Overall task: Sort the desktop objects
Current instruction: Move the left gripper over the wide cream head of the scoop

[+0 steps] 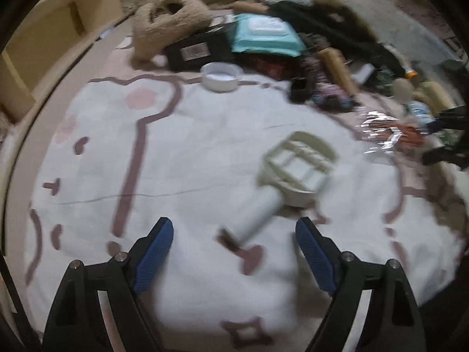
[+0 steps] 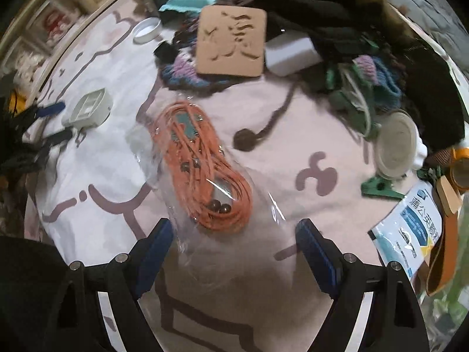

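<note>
The left gripper [image 1: 234, 234] hangs released over a pink-and-white cartoon-print cloth [image 1: 181, 152], nothing pressed between its blue pads; a cream handled brush [image 1: 281, 182] lies on the cloth, its white handle reaching in between the spread jaws. Beyond the brush sits a white lid [image 1: 221, 77], and behind that a black box [image 1: 199, 51], a teal wipes pack [image 1: 265, 33] and a tan fuzzy slipper [image 1: 164, 22]. The right gripper [image 2: 234, 234] is also released, over a clear bag of orange cord [image 2: 202, 164], which lies well to the right of the brush.
</note>
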### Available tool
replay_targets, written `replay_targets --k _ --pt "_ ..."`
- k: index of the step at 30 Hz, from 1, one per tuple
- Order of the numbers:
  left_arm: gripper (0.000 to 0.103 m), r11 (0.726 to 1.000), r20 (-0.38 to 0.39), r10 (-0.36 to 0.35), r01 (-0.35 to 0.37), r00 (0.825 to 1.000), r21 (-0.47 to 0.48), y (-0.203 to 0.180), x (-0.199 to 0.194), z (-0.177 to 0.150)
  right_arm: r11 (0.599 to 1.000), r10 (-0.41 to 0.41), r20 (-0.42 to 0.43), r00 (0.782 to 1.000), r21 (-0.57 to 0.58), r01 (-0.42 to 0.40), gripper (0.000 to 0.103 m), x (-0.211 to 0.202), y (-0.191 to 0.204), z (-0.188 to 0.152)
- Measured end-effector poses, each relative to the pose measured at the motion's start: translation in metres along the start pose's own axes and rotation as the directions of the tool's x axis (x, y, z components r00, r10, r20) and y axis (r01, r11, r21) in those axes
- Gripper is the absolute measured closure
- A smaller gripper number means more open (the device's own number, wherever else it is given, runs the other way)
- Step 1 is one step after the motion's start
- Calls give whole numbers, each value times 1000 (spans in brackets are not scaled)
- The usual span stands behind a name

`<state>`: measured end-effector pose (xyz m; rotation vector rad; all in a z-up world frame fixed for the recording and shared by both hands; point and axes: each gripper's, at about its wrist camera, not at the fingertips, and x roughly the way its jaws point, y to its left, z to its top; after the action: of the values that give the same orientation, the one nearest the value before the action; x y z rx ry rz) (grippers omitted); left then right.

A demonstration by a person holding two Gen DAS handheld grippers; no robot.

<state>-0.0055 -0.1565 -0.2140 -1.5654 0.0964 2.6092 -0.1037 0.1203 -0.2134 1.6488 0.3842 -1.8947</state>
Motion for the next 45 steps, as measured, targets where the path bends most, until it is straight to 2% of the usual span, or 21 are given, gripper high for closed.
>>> replay_targets --k 2,3,4,5,9,10,13,17,22,24,28,30,35,39,41,45 --pt "17 999 -1 26 -26 1000 31 -10 0 -3 1000 -2 2 1000 -4 2 17 0 1 0" --pt "17 997 -6 63 -63 998 52 -13 1 -4 1000 -5 3 1000 -7 5 17 -1 2 -1" --pt "17 989 -18 129 -127 991 78 -17 3 -8 1000 -10 6 1000 -5 11 17 -1 3 -1" --pt "17 985 -23 154 -152 988 84 -16 4 -9 1000 -11 7 1000 -10 11 17 -2 4 -1" --pt "16 981 -18 194 -193 981 33 0 4 -7 1000 -2 16 1000 -25 2 17 -3 4 4" --pt "16 975 -11 223 -223 975 24 6 4 -5 1000 -2 15 1000 -24 2 17 -3 3 3" --pt "16 971 7 240 -240 971 18 19 10 3 1000 -8 12 1000 -16 8 17 -2 7 3" --pt "16 967 2 248 -248 969 -63 35 27 23 1000 -7 2 1000 -15 7 17 -1 2 -1" --pt "16 949 -13 275 -274 961 -155 47 37 39 1000 1 -1 1000 -15 -1 17 -2 0 -1" --pt "17 956 -6 262 -260 965 -138 41 31 36 1000 6 1 1000 -15 -6 17 -2 0 -2" --pt "16 982 0 168 -167 986 -85 20 22 19 1000 13 17 1000 -27 -13 17 -5 -1 -2" --pt "8 991 27 119 -117 992 -65 7 18 10 999 23 38 999 -46 -21 17 -8 2 -3" --pt "8 998 72 15 -11 997 -63 -21 20 13 994 23 52 998 -106 -17 17 -11 15 -5" --pt "8 998 107 15 -8 994 -67 -36 24 24 997 -6 67 998 -82 12 17 -12 15 -7" --pt "8 997 130 60 -52 990 -62 -39 27 29 997 -10 70 997 -79 15 17 -11 15 -7" --pt "8 991 124 122 -113 985 -74 -37 38 33 997 13 90 996 -77 -6 17 -14 13 -6"
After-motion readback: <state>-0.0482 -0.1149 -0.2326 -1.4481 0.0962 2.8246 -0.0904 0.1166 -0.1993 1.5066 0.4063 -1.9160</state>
